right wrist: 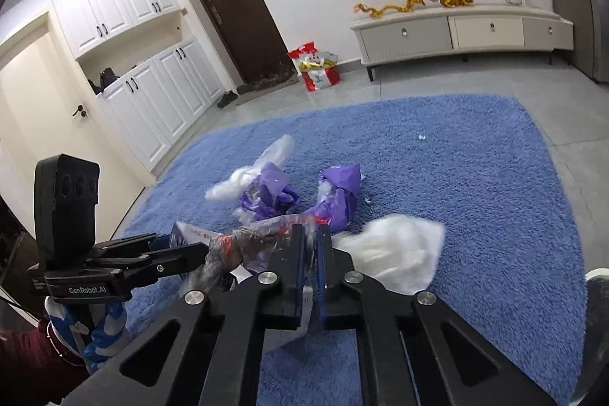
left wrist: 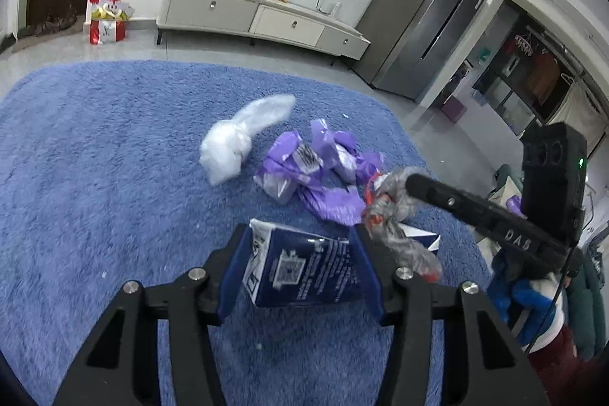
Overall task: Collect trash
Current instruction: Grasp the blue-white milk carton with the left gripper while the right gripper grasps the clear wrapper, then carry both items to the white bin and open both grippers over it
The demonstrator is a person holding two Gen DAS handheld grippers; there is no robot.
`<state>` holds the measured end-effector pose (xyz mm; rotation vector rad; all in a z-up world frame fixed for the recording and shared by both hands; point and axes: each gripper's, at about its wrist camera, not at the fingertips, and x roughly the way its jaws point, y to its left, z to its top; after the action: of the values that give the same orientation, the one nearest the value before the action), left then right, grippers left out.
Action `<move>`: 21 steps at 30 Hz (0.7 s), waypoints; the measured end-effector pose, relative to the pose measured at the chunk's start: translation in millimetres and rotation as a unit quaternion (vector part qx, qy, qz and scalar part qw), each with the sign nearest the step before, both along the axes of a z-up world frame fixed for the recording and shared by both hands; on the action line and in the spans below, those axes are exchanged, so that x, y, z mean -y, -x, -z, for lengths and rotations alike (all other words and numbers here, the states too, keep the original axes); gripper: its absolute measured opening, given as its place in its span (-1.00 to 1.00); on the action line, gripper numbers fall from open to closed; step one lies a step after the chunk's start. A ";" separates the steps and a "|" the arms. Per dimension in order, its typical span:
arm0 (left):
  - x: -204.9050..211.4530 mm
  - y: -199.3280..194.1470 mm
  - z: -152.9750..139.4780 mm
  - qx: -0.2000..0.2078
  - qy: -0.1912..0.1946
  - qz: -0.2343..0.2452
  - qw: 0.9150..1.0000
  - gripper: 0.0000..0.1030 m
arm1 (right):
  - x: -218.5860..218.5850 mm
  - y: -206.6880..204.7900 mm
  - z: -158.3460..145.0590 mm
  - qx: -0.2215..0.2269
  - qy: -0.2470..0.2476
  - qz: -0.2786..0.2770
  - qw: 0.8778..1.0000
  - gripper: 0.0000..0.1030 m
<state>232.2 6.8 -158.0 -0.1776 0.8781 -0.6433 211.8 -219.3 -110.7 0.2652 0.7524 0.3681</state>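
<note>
Carton [left wrist: 300, 269] sits pinched in our left gripper [left wrist: 300, 250], long axis pointing away; our right gripper [right wrist: 313, 238] pinches the twisted wrapper [right wrist: 251, 246] lying crosswise over the rug [right wrist: 475, 177].

Left claw [left wrist: 300, 265] half-spread, right claw [right wrist: 313, 253] clamped tight

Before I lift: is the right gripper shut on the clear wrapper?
Shut: the right gripper pinches the clear wrapper between its nearly closed jaws.
</note>
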 end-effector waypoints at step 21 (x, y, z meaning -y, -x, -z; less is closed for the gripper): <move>-28.0 78.2 -45.4 0.025 0.013 -0.035 0.999 -0.13 | 6.7 88.5 -66.6 0.064 0.001 0.019 0.998 -0.92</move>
<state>154.0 34.7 -112.6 -0.2149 0.8126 -0.5920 123.3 -226.1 -44.1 0.2507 0.6217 0.3445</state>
